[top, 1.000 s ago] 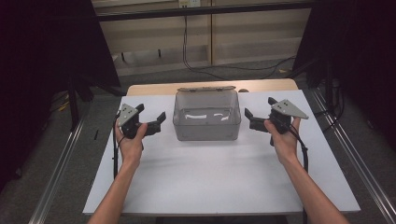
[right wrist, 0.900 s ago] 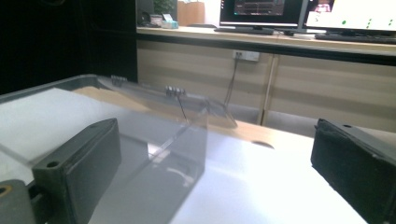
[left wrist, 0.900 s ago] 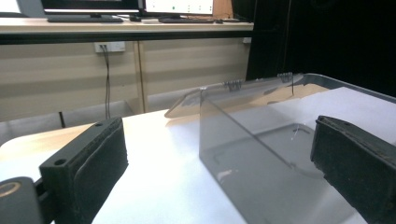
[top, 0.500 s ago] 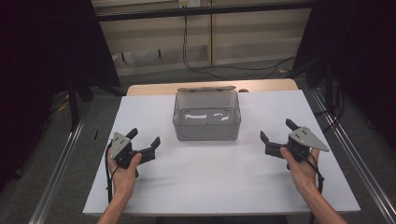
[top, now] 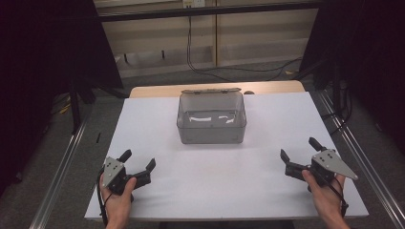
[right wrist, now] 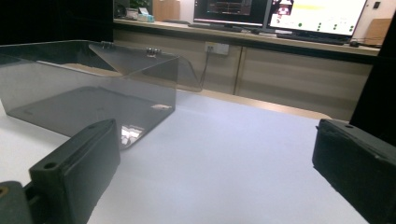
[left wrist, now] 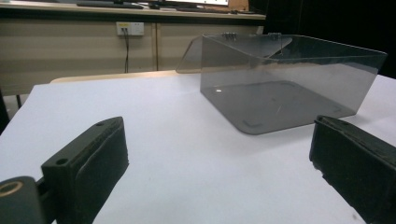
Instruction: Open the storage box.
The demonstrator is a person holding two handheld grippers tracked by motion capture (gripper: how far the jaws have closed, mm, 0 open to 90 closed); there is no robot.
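Note:
A clear grey plastic box stands open in the middle of the white table, its lid tipped back at the far side. The box looks empty from the left gripper view, and from the right gripper view the box also holds nothing. My left gripper rests near the table's front left corner, jaws wide open and empty. My right gripper sits near the front right edge, also open with nothing between its jaws. Both are well short of the box.
The white table top ends in a wooden strip behind the box. Metal rails run along both sides of the table. Cabinets and cables lie beyond it. Monitors stand on a far counter.
Both grippers have drawn back from beside the box toward the table's front edge, the left to the front left, the right to the front right. Both stayed open.

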